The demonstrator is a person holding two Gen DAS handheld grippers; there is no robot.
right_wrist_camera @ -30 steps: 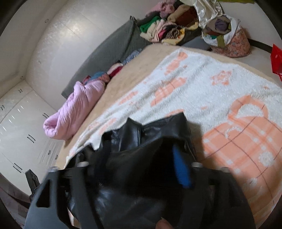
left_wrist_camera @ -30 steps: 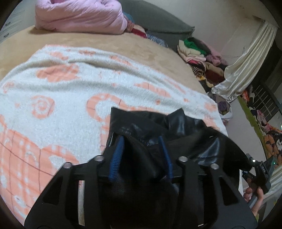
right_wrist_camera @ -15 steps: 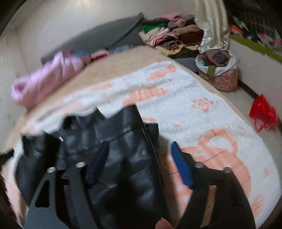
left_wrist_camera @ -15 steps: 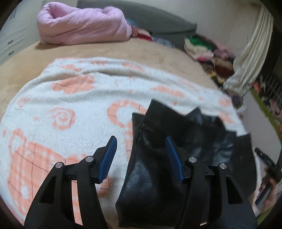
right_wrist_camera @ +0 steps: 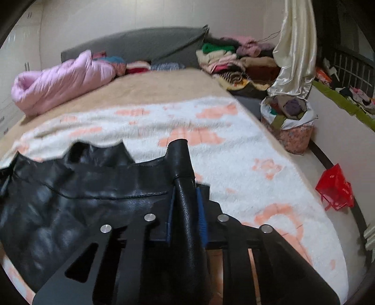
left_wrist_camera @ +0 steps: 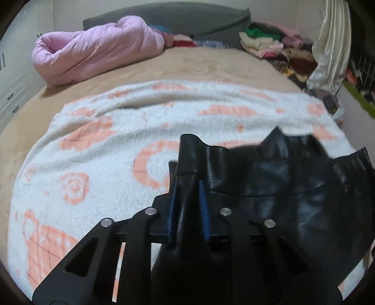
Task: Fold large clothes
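Note:
A black leather garment (left_wrist_camera: 293, 187) (right_wrist_camera: 77, 201) lies spread at the near edge of a white blanket with orange patterns (left_wrist_camera: 98, 145) (right_wrist_camera: 234, 150) on the bed. My left gripper (left_wrist_camera: 187, 185) is closing, its blue pads pinching a bunched fold at the garment's left corner. My right gripper (right_wrist_camera: 185, 187) is closing too, its blue pads pressing on a fold at the garment's right corner. The leather stretches between the two grips, its wavy top edge toward the middle of the bed.
A rolled pink quilt (left_wrist_camera: 93, 54) (right_wrist_camera: 58, 82) lies at the head of the bed by a grey headboard (left_wrist_camera: 168, 16). Piled clothes (right_wrist_camera: 225, 58) and a cream curtain (right_wrist_camera: 295, 51) stand at the right. A filled floral bag (right_wrist_camera: 288, 124) and a red bag (right_wrist_camera: 335, 185) sit on the floor.
Both grippers stood open over the garment half a second ago; their pads have now come together on leather folds. Both views have rolled level.

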